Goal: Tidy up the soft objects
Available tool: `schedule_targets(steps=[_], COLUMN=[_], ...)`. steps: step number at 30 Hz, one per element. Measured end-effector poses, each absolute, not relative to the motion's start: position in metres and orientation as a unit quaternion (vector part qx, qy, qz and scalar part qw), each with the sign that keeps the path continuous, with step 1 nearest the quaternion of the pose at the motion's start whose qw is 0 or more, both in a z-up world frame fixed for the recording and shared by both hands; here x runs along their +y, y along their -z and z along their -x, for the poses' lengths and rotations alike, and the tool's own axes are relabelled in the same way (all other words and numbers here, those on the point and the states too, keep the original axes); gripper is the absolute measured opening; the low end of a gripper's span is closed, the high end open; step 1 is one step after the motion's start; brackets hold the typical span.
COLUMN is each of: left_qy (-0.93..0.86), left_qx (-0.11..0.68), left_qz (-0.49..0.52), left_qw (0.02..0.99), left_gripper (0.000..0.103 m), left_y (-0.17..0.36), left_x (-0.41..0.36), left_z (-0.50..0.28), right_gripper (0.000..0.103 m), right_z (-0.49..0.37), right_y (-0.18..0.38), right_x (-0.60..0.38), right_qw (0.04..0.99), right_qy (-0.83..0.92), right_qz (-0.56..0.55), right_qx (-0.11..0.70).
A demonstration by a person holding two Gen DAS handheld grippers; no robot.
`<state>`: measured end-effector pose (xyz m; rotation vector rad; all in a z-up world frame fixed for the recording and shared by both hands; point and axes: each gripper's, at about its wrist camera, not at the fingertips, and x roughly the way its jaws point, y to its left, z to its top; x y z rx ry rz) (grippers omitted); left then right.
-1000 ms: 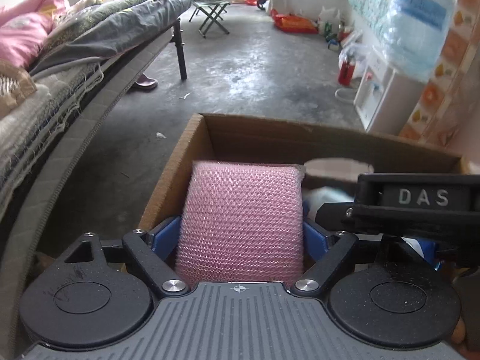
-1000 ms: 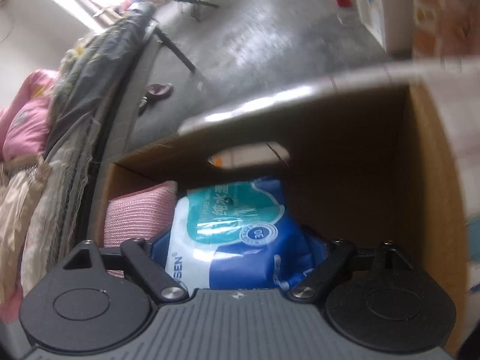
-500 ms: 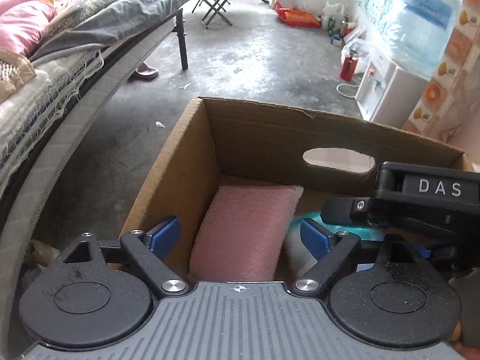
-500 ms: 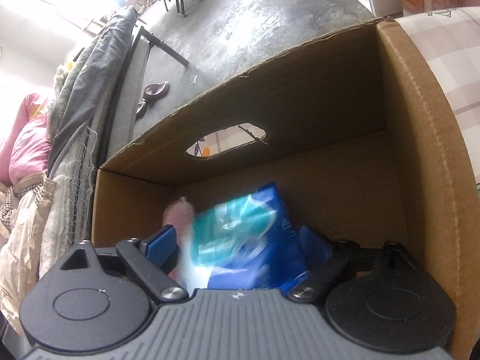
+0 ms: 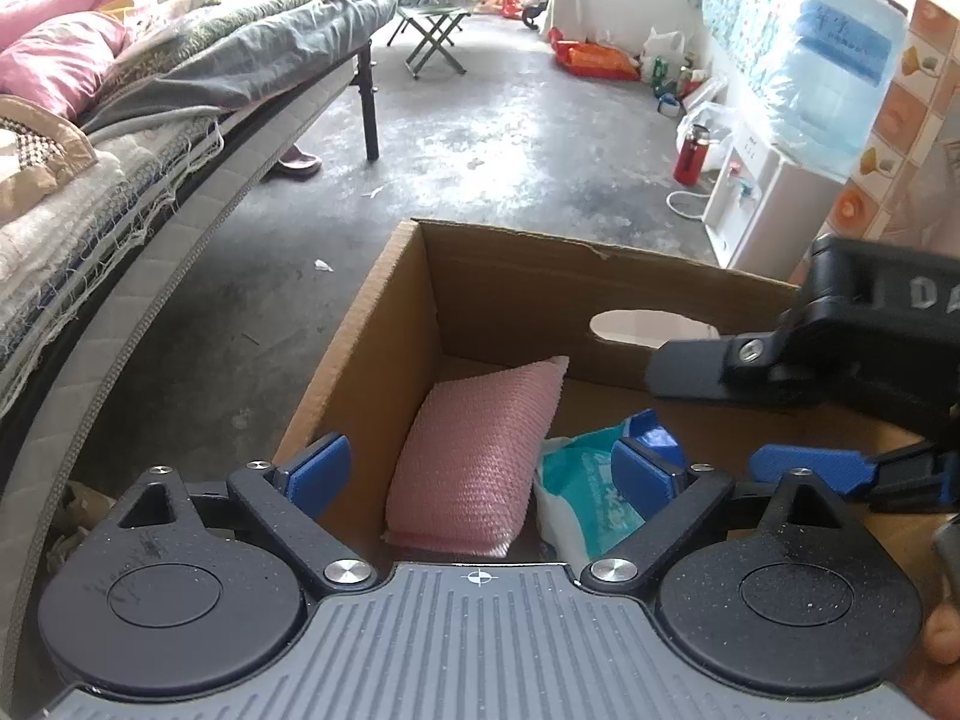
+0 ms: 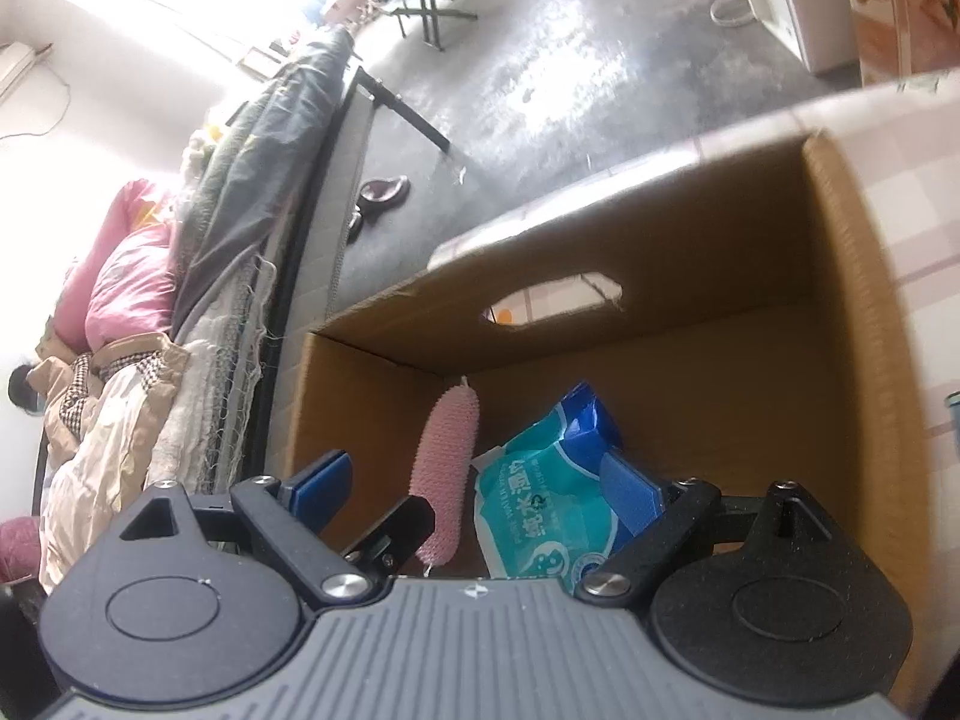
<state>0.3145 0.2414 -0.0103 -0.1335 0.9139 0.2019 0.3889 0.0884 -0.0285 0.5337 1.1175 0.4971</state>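
Note:
An open cardboard box point(image 5: 360, 360) stands on the floor below both grippers. A pink knitted pad point(image 5: 474, 450) stands on edge inside it, against the left wall. A teal and blue wipes pack point(image 5: 582, 480) lies beside the pad. My left gripper point(image 5: 480, 468) hovers over the pad; its jaws are opening and the blue pads touch nothing. The right gripper point(image 5: 750, 420) reaches in from the right. In the right wrist view my right gripper point(image 6: 474, 483) is open above the wipes pack point(image 6: 540, 498) and the pad point(image 6: 447, 468), and touches neither.
A bed point(image 5: 120, 120) piled with bedding runs along the left, a slipper point(image 5: 297, 162) beneath it. On the right are a white water dispenser point(image 5: 750, 210) and a red bottle point(image 5: 687, 150). A folding stool point(image 5: 432, 36) stands far back on the concrete floor.
The left gripper let go of the pink pad and the right let go of the wipes pack; both now lie in the box. Both grippers have drawn back and up.

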Motion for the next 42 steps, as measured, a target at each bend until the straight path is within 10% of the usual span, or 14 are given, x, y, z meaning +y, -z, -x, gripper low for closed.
schedule_targets(steps=[24, 42], left_qy=[-0.046, -0.005], left_qx=[0.382, 0.327], left_qz=[0.044, 0.098], left_qw=[0.922, 0.94], left_gripper=[0.102, 0.102], left_y=[-0.078, -0.047], left_x=[0.189, 0.139], left_z=[-0.151, -0.033], right_gripper=[0.102, 0.103], right_z=[-0.199, -0.065], right_y=[-0.099, -0.044], right_x=[-0.077, -0.236], right_qw=[0.847, 0.869], right_qy=[-0.35, -0.293], right_qz=[-0.178, -0.228], right_qx=[0.359, 0.327])
